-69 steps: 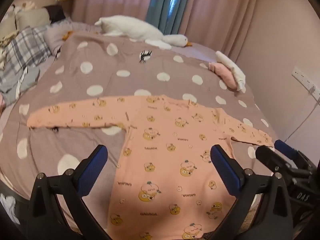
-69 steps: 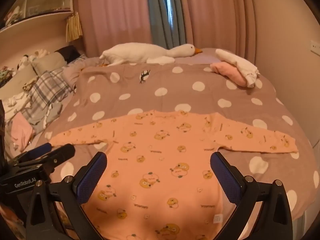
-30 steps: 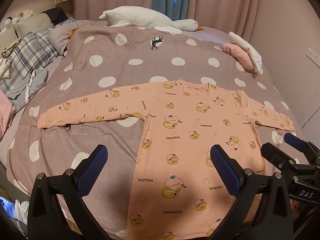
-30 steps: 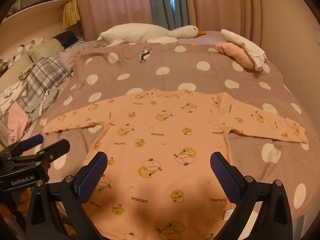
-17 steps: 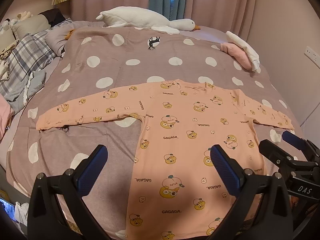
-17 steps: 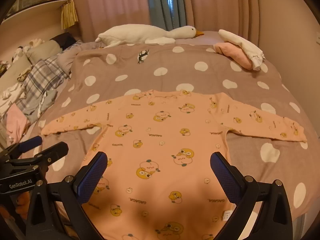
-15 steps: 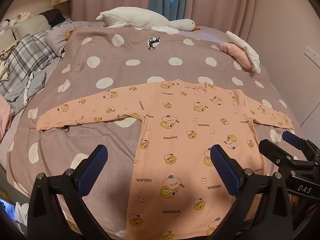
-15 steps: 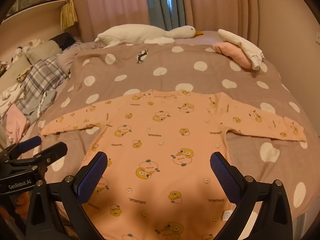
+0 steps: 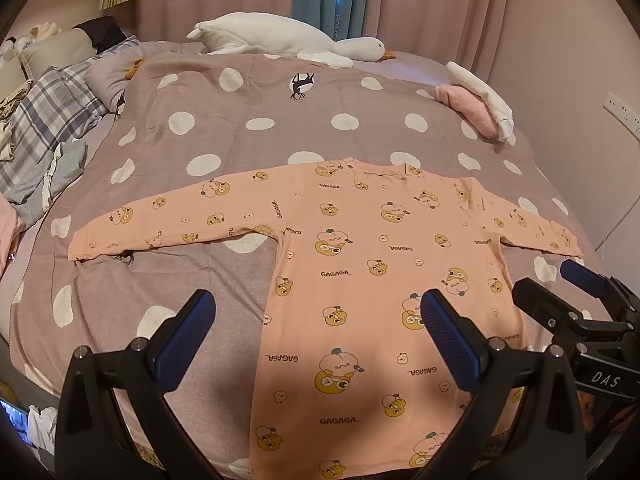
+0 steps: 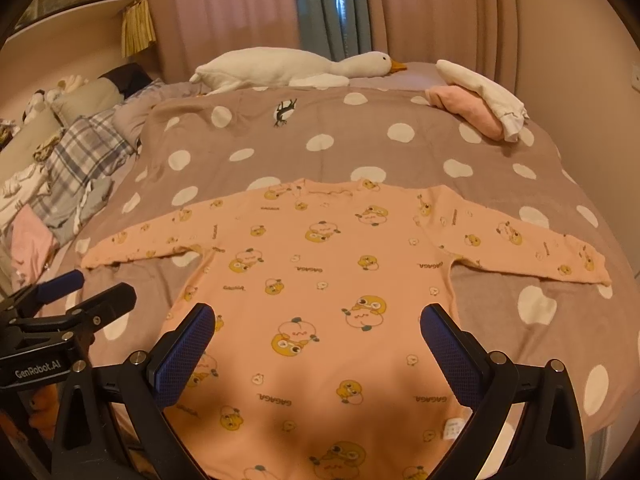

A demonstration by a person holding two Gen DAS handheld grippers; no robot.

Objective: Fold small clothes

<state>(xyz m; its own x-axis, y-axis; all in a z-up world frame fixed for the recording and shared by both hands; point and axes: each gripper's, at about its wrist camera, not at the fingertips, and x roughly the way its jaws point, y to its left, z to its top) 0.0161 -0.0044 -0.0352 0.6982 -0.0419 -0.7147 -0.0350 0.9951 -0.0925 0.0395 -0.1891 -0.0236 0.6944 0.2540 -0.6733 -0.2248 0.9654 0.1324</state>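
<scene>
A bed (image 9: 248, 276) covered by a mauve blanket with white dots (image 10: 360, 148) fills the space ahead of both claws. A peach long-sleeved shirt (image 9: 360, 264) printed with ducks lies flat on it, sleeves spread to either side, its hem nearest the claws and its body running between and beyond their fingers. Far beyond, a white plush goose (image 9: 280, 40) rests along the bed's far edge, with folded pink and white clothes (image 10: 476, 100) off to the right. The left claw (image 9: 316, 336) hovers above the shirt, spread wide and holding nothing. The right claw (image 10: 316, 340) hovers likewise, spread and empty.
</scene>
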